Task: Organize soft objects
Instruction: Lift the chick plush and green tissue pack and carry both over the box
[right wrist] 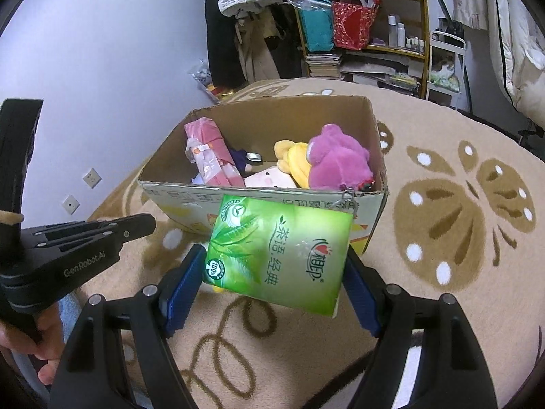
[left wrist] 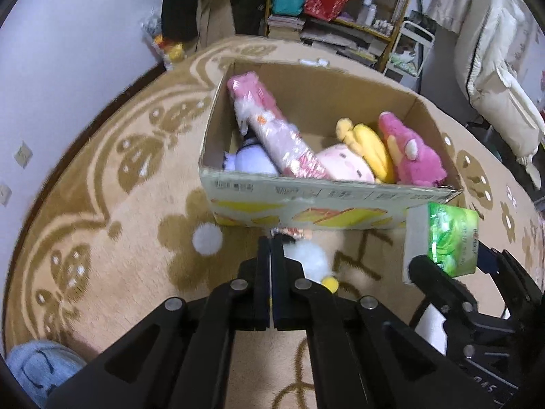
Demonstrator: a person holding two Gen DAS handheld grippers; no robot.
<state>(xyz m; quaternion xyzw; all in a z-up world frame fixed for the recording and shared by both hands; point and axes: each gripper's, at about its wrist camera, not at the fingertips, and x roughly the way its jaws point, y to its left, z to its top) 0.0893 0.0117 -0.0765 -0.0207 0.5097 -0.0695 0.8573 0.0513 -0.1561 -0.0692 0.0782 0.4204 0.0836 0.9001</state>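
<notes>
An open cardboard box (left wrist: 306, 201) (right wrist: 378, 156) stands on the carpet. It holds a pink tissue pack (left wrist: 272, 129) (right wrist: 213, 155), a pink round plush (left wrist: 344, 167), a yellow plush (left wrist: 368, 146) (right wrist: 293, 160) and a magenta plush (left wrist: 412, 153) (right wrist: 337, 160). My right gripper (right wrist: 276, 269) is shut on a green tissue pack (right wrist: 279, 255) (left wrist: 449, 238), held in front of the box. My left gripper (left wrist: 271, 242) is shut, over a white and yellow plush (left wrist: 313, 262) on the carpet; I cannot tell if it grips it.
A beige patterned carpet (left wrist: 102, 204) (right wrist: 460, 204) covers the floor. A white pompom (left wrist: 207, 239) lies left of the box. A shelf (right wrist: 374, 34) with bags and books stands behind. A white wall (left wrist: 68, 51) is at left, bedding (left wrist: 500, 85) at right.
</notes>
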